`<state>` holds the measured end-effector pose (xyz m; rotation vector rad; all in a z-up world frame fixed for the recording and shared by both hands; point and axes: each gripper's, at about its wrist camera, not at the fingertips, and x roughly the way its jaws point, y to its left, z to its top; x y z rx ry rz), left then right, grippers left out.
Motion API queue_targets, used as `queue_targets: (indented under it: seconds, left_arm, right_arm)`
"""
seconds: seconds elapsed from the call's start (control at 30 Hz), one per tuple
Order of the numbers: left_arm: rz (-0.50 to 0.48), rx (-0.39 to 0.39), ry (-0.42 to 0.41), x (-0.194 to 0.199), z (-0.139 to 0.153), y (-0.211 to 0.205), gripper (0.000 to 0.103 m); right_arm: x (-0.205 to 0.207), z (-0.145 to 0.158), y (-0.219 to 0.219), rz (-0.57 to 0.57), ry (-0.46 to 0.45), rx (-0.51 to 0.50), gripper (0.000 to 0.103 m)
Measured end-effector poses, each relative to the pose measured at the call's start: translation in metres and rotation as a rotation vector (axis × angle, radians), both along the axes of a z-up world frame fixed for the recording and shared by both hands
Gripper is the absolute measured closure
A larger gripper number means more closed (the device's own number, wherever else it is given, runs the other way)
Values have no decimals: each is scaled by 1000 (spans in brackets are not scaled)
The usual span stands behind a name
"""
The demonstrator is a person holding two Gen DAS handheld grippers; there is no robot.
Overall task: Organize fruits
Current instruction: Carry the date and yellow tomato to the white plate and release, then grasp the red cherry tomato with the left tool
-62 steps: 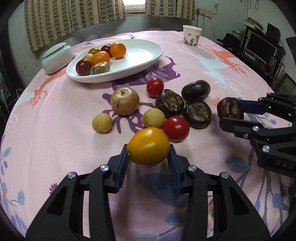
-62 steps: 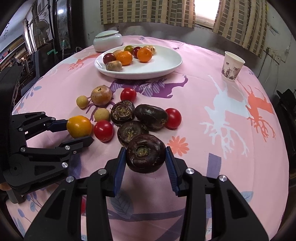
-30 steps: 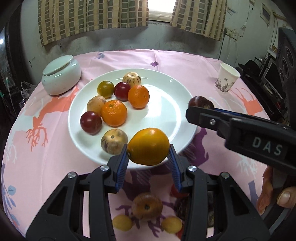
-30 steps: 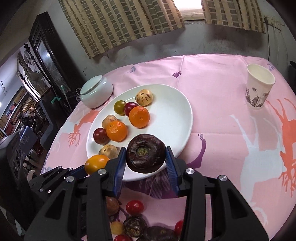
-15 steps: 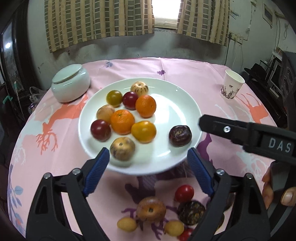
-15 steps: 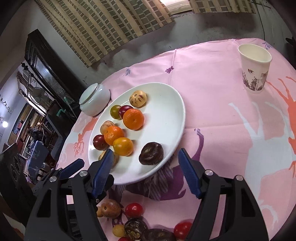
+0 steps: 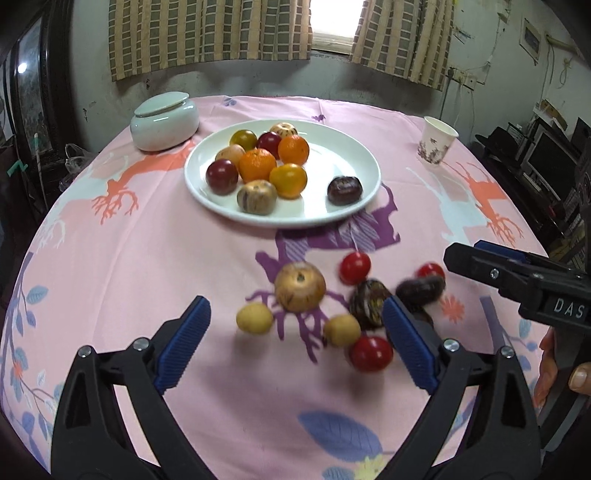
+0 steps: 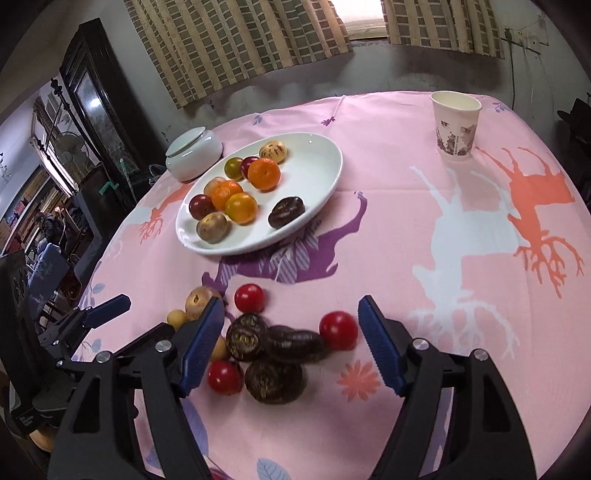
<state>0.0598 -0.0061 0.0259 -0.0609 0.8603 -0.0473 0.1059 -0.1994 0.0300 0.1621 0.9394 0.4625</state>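
A round table (image 7: 147,258) under a pink patterned cloth filled the room's centre. At twelve o'clock, checked curtains (image 7: 207,33) flanked a bright window (image 7: 330,20) in a stained grey wall (image 7: 258,79). A dark glazed cabinet (image 8: 88,96) stood at nine o'clock. Cluttered shelving with monitors (image 7: 550,155) stood at three o'clock.

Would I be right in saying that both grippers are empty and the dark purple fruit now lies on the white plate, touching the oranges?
Not quite: the dark purple fruit lies on the white plate apart from the oranges, as the left wrist view shows. Both the left gripper and right gripper are indeed empty, jaws opening.
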Motion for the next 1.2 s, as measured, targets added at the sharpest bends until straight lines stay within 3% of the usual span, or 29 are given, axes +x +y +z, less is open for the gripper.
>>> queue_targets:
  seconds: [0.23,0.37,0.5,0.63,0.9,1.1,1.2]
  left_arm:
    - [-88,59,-26,-32,-19,-17,7]
    - [-135,123,-57,-40,-30,-27,7]
    - [-153,94,-37,-39,-29,-24,7]
    - [-145,63,0,-38,-29,-21,7]
    - [-211,96,21,-55,-27,-35,7]
    - [-265,103,23,-94,-29,-44,8]
    - [-306,51,33,-105,-38,-46,13]
  right_arm:
    - [-24,-30,-19,-85,34,58,17]
    - [-24,-37,-19,-84,22,-7,17]
    - [-31,-30,-13,-59,-52,-84,17]
    - [-33,-29,-12,-55,-60,-120,17]
    - [-27,-33,-26,-106,-26,-103,17]
    - [-31,-30,-25,-100,-38,-102,17]
    - [-33,-28,-24,-98,-46,-100,17]
